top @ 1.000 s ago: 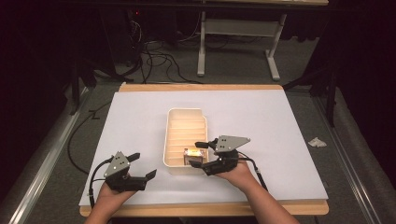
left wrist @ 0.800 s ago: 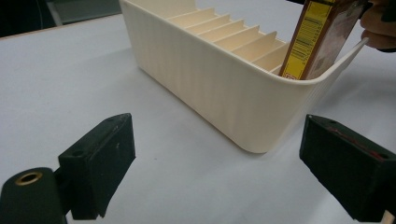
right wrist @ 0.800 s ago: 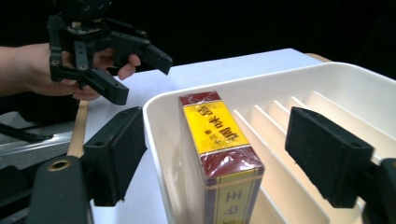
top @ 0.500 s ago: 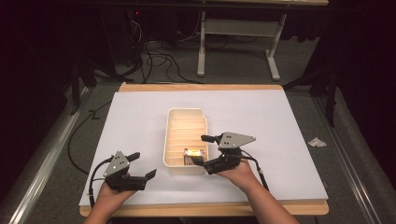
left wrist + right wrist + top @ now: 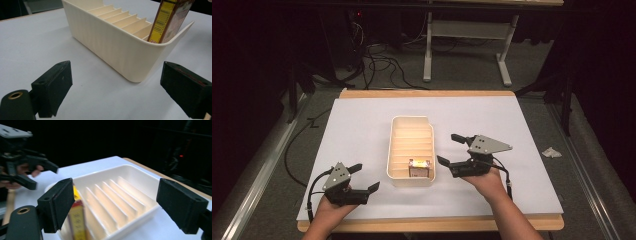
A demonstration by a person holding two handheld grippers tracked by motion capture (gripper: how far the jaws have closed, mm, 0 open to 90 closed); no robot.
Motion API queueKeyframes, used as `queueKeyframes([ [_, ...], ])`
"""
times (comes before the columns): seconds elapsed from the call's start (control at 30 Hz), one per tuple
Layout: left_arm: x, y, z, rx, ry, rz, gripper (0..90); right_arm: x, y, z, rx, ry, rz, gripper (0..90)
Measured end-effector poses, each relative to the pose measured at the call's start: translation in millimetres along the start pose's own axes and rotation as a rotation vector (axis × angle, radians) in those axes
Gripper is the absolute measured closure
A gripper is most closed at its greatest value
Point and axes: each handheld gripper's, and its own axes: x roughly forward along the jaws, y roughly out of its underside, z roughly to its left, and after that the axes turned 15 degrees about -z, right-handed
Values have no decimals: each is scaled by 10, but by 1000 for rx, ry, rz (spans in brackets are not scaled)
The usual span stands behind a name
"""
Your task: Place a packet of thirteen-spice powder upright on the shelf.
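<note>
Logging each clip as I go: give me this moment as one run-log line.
box: upright in nearest slot of tray | right tongs: open, just released, beside tray | left tongs: open, empty

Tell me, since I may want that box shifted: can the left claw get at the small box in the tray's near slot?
Probably yes. The left claw is open, with bare table up to the tray. The box stands above the rim, so it likely needs a reach over it.

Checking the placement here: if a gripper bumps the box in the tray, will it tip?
Probably not. The box stands upright in the end slot of the tray, with dividers beside it. It looks like light cardboard, so it may lean.
</note>
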Motion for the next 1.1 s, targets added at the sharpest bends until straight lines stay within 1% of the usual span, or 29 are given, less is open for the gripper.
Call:
queueKeyframes([
  [0.03,-1,0,0,1,0,1,112,-57,2,-42,6,16,4,146],
  [0.07,-2,1,-1,2,1,2,112,-98,12,-64,5,24,1,146],
  [0.13,-2,2,0,2,2,3,112,-207,45,-119,-6,59,15,145],
  [0.17,-1,5,3,3,2,4,112,-269,66,-145,-2,78,17,145],
  [0.2,3,8,4,2,1,5,112,-398,107,-204,3,108,25,145],
  [0.23,3,8,4,2,1,5,113,-398,107,-204,3,108,25,145],
  [0.4,9,18,-7,2,1,9,113,-704,175,-319,0,189,43,144],
  [0.43,9,18,-7,2,1,8,114,-823,192,-346,5,213,50,145],
  [0.47,9,18,-6,3,1,8,114,-823,192,-346,5,213,50,145],
  [0.57,12,21,-1,-2,0,7,114,-1014,217,-359,9,268,68,145],
  [0.67,13,27,2,2,0,9,114,-1162,235,-361,11,301,70,145],
  [0.77,17,34,2,6,-1,12,114,-1287,252,-335,17,335,56,147],
  [0.8,23,40,0,3,-3,11,114,-1353,293,-314,33,362,25,147],
  [0.83,28,46,1,5,-3,12,114,-1370,329,-306,37,374,12,147],
  [0.87,41,58,1,8,-5,18,114,-1374,366,-305,34,371,18,148],
  [0.9,41,58,1,8,-5,18,114,-1374,366,-305,34,371,18,148],
  [0.93,55,73,-4,5,-7,20,114,-1363,429,-322,39,360,36,148],
  [0.97,55,73,-4,5,-7,20,114,-1363,429,-322,39,360,36,148],
  [1.1,61,88,-15,12,-4,27,114,-1315,515,-375,73,351,48,148],
])
